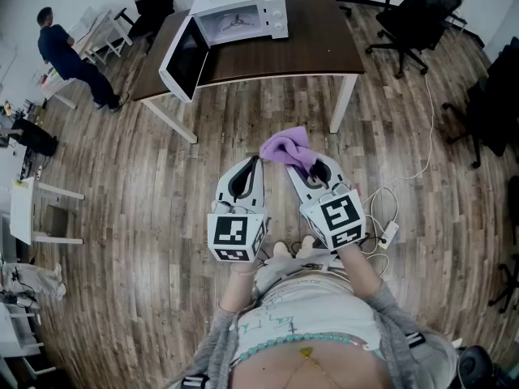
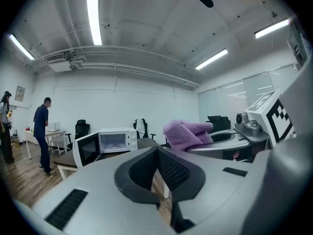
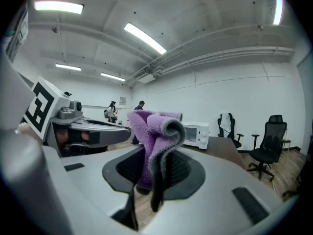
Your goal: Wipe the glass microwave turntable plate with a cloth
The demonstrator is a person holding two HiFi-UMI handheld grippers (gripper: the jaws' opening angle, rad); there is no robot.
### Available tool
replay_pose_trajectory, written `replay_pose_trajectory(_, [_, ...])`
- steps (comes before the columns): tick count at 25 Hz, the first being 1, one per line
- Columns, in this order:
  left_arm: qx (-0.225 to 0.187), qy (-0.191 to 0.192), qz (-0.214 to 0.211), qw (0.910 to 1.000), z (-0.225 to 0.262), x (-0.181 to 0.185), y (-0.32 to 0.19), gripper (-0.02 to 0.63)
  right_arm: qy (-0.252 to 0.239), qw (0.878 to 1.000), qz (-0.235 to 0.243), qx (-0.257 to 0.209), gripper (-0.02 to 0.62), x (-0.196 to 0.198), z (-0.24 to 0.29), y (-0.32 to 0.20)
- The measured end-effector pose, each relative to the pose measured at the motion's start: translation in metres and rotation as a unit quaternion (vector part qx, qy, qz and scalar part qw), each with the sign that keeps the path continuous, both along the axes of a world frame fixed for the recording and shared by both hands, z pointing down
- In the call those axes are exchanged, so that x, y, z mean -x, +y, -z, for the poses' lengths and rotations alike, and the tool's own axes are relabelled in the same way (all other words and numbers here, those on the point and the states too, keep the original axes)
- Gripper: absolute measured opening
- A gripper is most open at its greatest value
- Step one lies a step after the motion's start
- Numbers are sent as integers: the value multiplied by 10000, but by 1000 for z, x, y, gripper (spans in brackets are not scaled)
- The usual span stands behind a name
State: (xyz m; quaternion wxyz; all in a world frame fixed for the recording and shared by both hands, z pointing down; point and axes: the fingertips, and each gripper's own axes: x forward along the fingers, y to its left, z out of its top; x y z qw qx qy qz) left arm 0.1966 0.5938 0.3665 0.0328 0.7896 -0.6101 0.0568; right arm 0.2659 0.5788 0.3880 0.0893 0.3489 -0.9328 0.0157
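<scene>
Microwave point(image 1: 243, 10) on table point(image 1: 308, 47), chairs point(image 1: 413, 14) behind.

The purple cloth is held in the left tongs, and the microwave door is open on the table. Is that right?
Not quite. The purple cloth is pinched in the right tongs, not the left tongs, which are shut on nothing; the right gripper view shows it. The microwave door is open on the table, as you said.

1. Head view: high up, facing steeply down; left gripper point(image 1: 256, 160) and right gripper point(image 1: 302, 171) close below, white open-doored microwave point(image 1: 243, 10) farther ahead.
2. Left gripper view: low, roughly level along its jaws, facing the microwave.
3. Right gripper view: likewise low and level; fluffy purple cloth point(image 3: 154, 131) very near the lens.
4. All three views share microwave and cloth.
</scene>
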Motion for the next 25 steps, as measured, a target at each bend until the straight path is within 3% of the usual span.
replay_pose_trajectory(14, [69, 49, 270, 9996, -8, -18, 0, 5, -100, 9993, 369, 47, 104, -41, 0, -17])
replay_pose_trajectory(25, [101, 83, 346, 9993, -16, -15, -17, 5, -104, 9993, 337, 124, 104, -44, -7, -29])
